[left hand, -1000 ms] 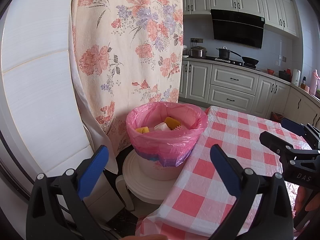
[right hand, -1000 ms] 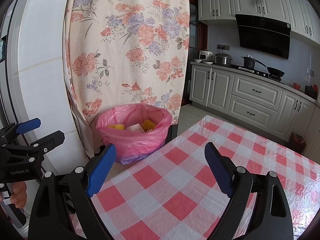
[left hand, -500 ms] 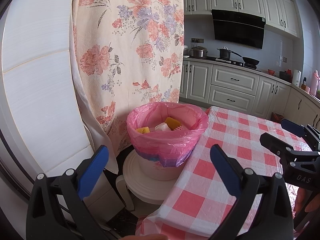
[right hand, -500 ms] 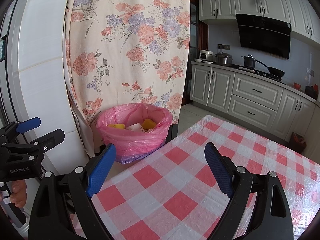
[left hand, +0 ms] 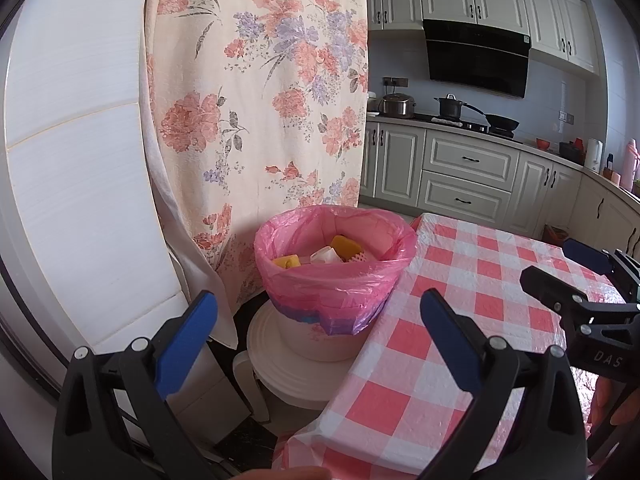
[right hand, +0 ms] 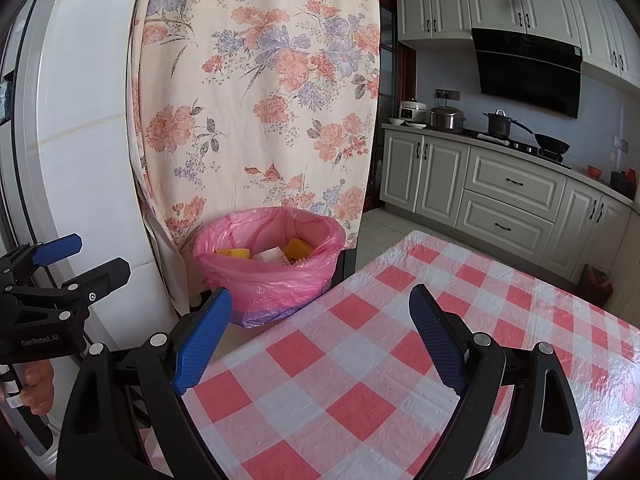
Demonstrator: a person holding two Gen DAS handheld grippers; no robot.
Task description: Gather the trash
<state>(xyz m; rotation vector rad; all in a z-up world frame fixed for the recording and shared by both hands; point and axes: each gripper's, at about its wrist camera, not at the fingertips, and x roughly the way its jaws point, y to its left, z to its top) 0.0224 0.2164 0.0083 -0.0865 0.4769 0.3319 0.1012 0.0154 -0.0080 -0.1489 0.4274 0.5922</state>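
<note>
— Where is the trash?

— In the bin (left hand: pixel 320 340), the white one with the pink bag (left hand: pixel 336 276) pulled over its rim. It stands on a white stool (left hand: pixel 280 364) just beside the left edge of the bench (left hand: pixel 460 340), in front of the flowery curtain (left hand: pixel 256 92).

— What is inside?

— Two yellow pieces (right hand: pixel 298 247), some white bits between them (right hand: pixel 270 255), and something pink with small holes. They lie low in the bag.

— And the tools?

— The left tool (left hand: pixel 318 332) is held near the corner of the bench, its blue pads spread wide with nothing between them. It points at the bin. The right tool (right hand: pixel 320 334) hangs over the red and white check cloth (right hand: pixel 360 380) — it is spread wide too, and holds nothing.

— Are the two tools close together?

— Side by side, but apart. From the right one you can see the left one off to the left, with a hand (right hand: pixel 36 384) under it. From the left one you can see the right one off to the right.

— Anything on the cloth?

— Only the checks show, from what I see.

— What is far back?

— Pale kitchen cupboards (right hand: pixel 508 192), a black hood (right hand: pixel 528 68) above them, and pots (right hand: pixel 498 124) on the counter at the far right.
</note>
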